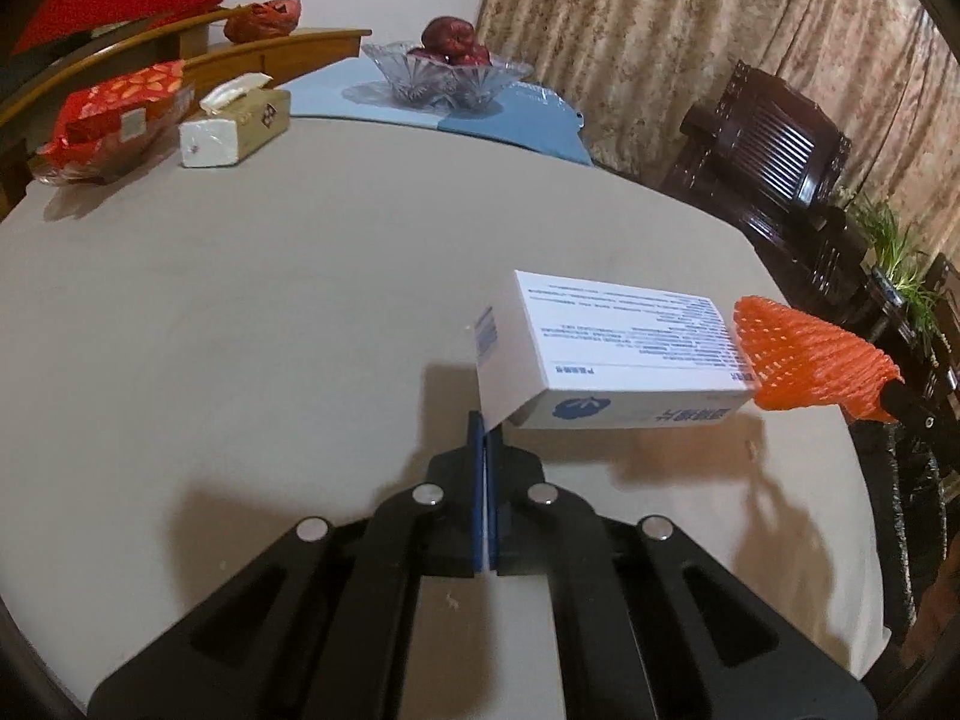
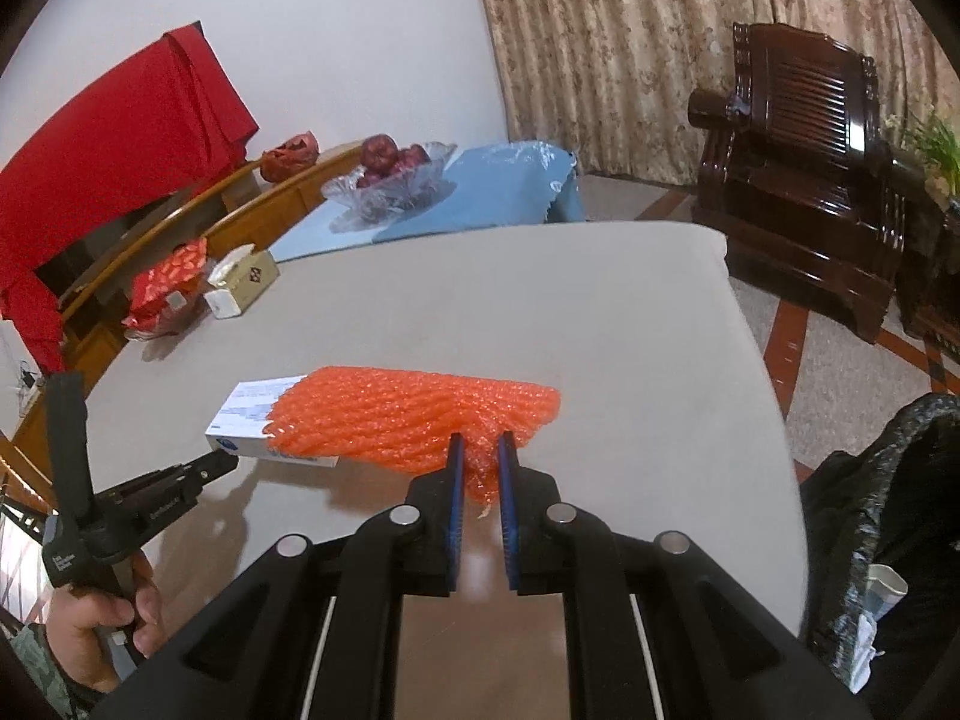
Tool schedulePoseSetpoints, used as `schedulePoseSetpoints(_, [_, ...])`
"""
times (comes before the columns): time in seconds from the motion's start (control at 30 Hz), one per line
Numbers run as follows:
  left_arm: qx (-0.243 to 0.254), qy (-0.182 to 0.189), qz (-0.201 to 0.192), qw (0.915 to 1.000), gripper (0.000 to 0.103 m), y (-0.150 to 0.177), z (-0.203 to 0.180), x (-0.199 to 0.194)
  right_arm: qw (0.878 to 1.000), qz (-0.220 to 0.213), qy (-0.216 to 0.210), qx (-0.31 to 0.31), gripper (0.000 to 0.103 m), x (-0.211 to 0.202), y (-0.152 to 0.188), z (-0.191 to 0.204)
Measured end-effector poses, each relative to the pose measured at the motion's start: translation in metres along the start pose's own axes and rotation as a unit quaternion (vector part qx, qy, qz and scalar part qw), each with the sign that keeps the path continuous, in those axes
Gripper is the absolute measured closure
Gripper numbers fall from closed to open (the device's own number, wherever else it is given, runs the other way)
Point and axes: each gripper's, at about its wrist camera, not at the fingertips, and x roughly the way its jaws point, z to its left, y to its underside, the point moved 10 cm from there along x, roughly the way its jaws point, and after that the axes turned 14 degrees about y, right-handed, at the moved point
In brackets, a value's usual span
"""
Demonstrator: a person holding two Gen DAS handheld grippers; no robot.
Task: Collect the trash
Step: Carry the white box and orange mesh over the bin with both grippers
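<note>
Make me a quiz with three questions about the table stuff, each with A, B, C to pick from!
1. Where is the glass fruit bowl?
A. On the blue cloth
B. On the dark chair
C. Inside the black bag

2. What colour is the foam net?
A. Green
B. Orange
C. White

3. What is the left gripper doing?
A. Wide open over the tissues
B. Shut on the white box's flap
C. Holding an apple

Answers: 1 A, the bowl stands on the cloth at the table's far end. 2 B, the net in the right gripper is orange. 3 B, the flap sits pinched between its closed pads.
</note>
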Motion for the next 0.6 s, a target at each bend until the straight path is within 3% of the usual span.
schedulePoseSetpoints(0.6, [0.015, 0.017, -0.044, 0.9988, 0.103, -0.005, -0.041, -0.078, 0.998, -0.061, 0.003, 0.008, 0.092, -0.096, -0.022, -0.004])
